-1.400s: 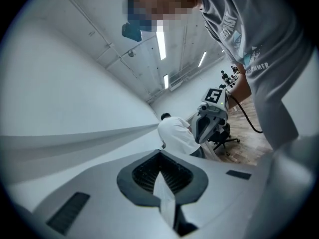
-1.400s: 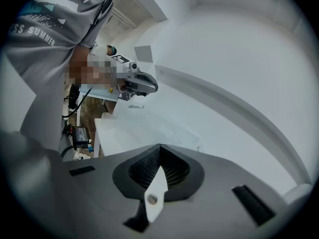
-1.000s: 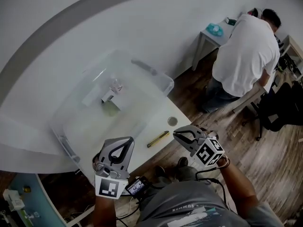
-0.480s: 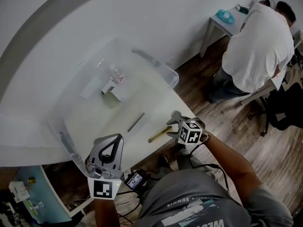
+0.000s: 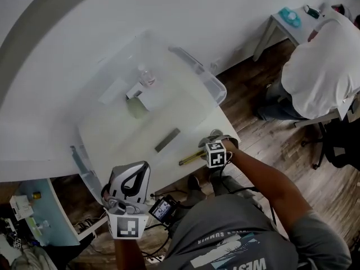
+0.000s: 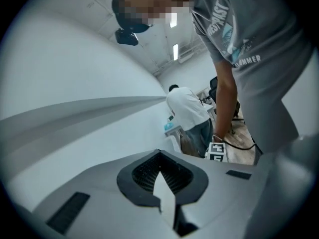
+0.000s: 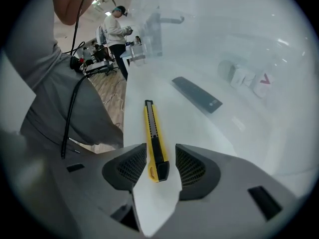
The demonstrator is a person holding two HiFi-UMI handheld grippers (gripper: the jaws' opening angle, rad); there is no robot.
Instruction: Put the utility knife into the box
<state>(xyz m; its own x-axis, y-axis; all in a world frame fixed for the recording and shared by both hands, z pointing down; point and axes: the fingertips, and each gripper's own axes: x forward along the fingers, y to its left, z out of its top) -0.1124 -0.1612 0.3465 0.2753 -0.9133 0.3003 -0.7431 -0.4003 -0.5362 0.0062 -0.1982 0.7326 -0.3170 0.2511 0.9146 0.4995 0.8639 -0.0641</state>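
Note:
The yellow utility knife (image 5: 190,158) lies on the white table (image 5: 225,129) near its front edge, just outside the clear plastic box (image 5: 209,82). My right gripper (image 5: 206,148) is down at the knife's near end. In the right gripper view the knife (image 7: 153,133) runs away from me between the two pads, and my right gripper (image 7: 160,159) is opening, with gaps on both sides of the handle. My left gripper (image 5: 129,188) hangs off the table's front edge, shut and empty. In its own view the left gripper (image 6: 162,183) points up at the wall.
Inside the box lie a grey flat strip (image 5: 167,140) and small white items with a little bottle (image 5: 142,88). A person in a white shirt (image 5: 323,66) stands at a side table (image 5: 287,17) at the back right. A light blue cart (image 5: 35,221) stands at the lower left.
My right gripper has moved forward and left to the knife and opened its jaws around the handle's end. The left gripper stays shut in about the same place.

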